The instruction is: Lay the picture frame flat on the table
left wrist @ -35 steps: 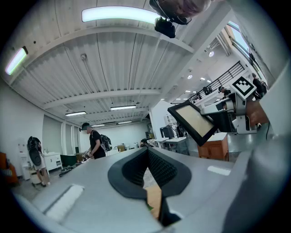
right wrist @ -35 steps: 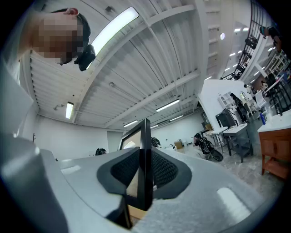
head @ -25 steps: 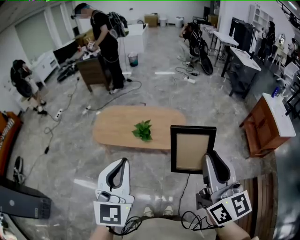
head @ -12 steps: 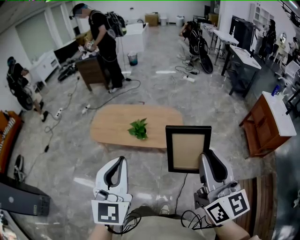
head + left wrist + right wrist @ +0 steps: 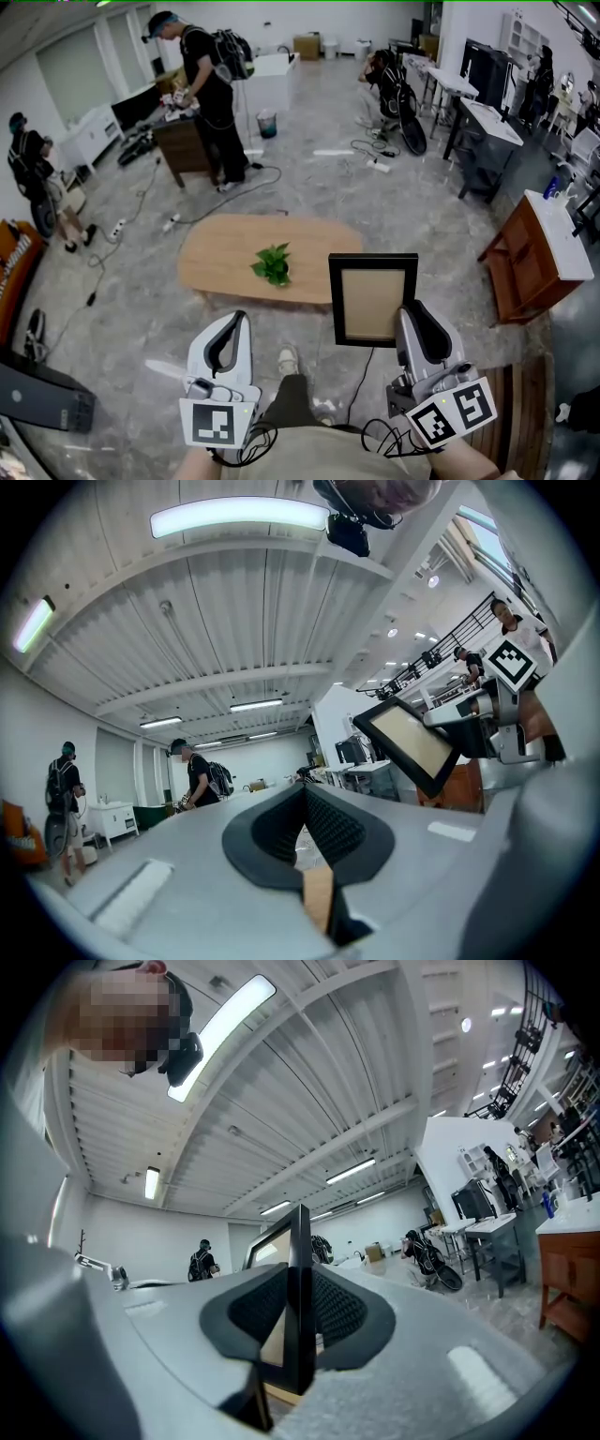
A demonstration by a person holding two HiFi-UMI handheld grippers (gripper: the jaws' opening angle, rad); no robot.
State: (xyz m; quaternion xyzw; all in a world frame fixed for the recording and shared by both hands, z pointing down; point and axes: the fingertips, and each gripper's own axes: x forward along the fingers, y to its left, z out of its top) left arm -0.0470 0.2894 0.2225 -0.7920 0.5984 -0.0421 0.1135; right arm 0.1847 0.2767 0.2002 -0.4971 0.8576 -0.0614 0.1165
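Note:
A black picture frame [image 5: 372,298] with a tan panel is held upright in the air, with my right gripper [image 5: 411,321] shut on its lower right edge. In the right gripper view the frame [image 5: 298,1269] stands edge-on between the pads. My left gripper [image 5: 236,323] hangs beside it at the left, shut with nothing in it; its pads [image 5: 323,827] meet. From the left gripper view the frame [image 5: 410,742] shows tilted at the right. The oval wooden table [image 5: 225,261] lies ahead on the floor, low, with a small green plant [image 5: 272,265] on it.
Two people stand at the back left by a dark desk [image 5: 186,142]. A brown cabinet [image 5: 527,267] stands at the right, with desks [image 5: 487,131] behind it. Cables [image 5: 234,192] run over the grey floor. My own leg and shoe [image 5: 289,361] show below.
The table and plant have slid slightly left and down in view. My leg and shoe have come forward. The frame stays upright in the right gripper; the left gripper stays shut.

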